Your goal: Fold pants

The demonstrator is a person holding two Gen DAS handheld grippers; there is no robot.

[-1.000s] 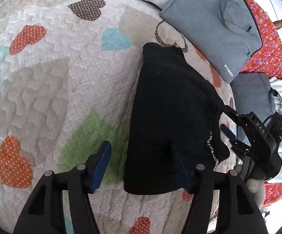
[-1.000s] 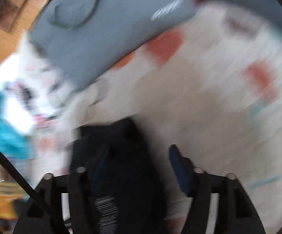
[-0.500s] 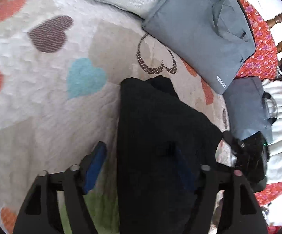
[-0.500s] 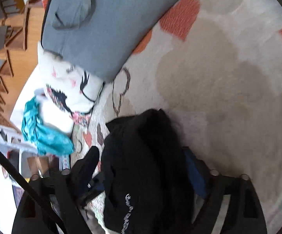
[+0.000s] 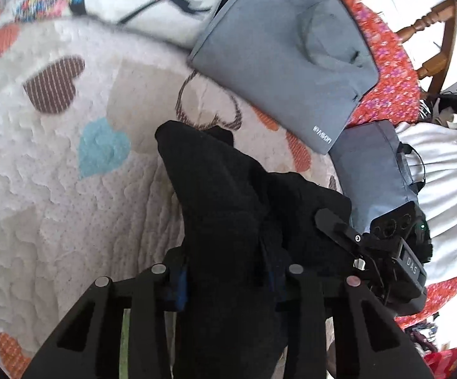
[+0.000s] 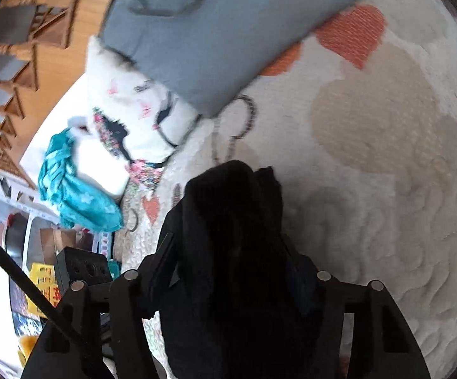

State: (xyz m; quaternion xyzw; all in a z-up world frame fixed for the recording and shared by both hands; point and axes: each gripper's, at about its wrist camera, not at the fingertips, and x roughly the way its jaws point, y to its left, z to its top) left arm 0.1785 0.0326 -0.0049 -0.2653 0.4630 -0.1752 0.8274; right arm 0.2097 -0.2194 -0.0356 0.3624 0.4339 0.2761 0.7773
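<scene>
**Both grippers clamped on the black pants**

The left gripper pinched the black pants between its fingers; the right gripper gripped the same bundle. The pants hung bunched over the heart-patterned quilt. Beyond lay a grey bag.

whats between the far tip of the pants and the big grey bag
In the left wrist view only bare quilt: a brown outlined heart printed on it lies between the pants tip and the grey bag. Nothing else sits there.
</scene>
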